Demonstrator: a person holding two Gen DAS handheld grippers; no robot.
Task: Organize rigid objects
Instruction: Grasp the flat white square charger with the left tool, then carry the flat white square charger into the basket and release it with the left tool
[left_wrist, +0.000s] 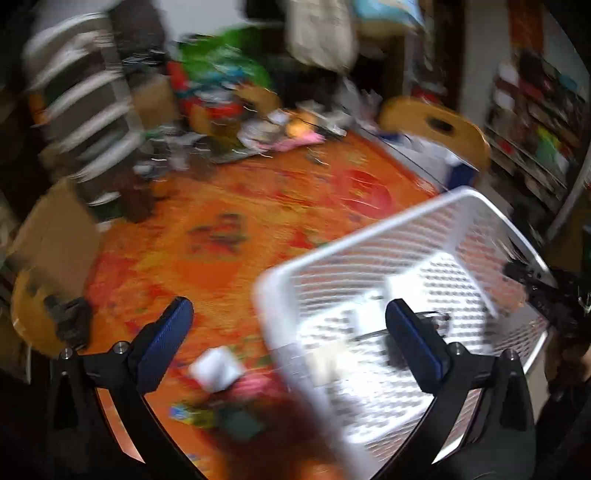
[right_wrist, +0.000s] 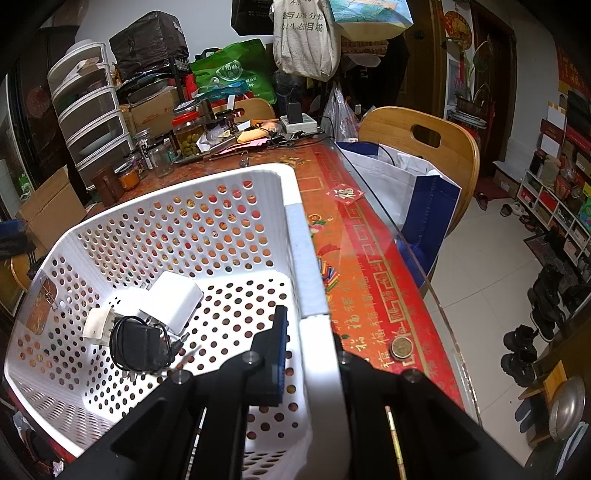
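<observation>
On the basket's near right wall, the right gripper (right_wrist: 306, 347) is clamped: one blue-padded finger (right_wrist: 279, 354) sits inside the white perforated basket (right_wrist: 177, 221), the other outside, wall pinched between them. Inside the basket, on its floor toward the left wall, a black power adapter (right_wrist: 138, 349) with coiled cord lies touching a white rectangular charger block (right_wrist: 173, 301) and a small cream plug piece (right_wrist: 96, 322). Outside the basket, just right of the gripped wall, a round coin-like disc (right_wrist: 401, 348) lies on the red-orange patterned tablecloth (right_wrist: 369, 266); a red paper square (right_wrist: 345, 194) lies further along the cloth. Beyond the basket's far wall: jars and clutter (right_wrist: 184, 136), then a wooden chair (right_wrist: 424, 147) holding a blue-white bag (right_wrist: 413, 192).

Left gripper (left_wrist: 290, 332) spread wide, nothing between its fingers (view heavily motion-blurred). One blue pad (left_wrist: 170, 332) hangs over the tablecloth left of the basket, the other over the basket's interior. Just left of the basket's near corner, a small white box (left_wrist: 216, 371) lies on the cloth beside blurred pink and green items I cannot identify.
</observation>
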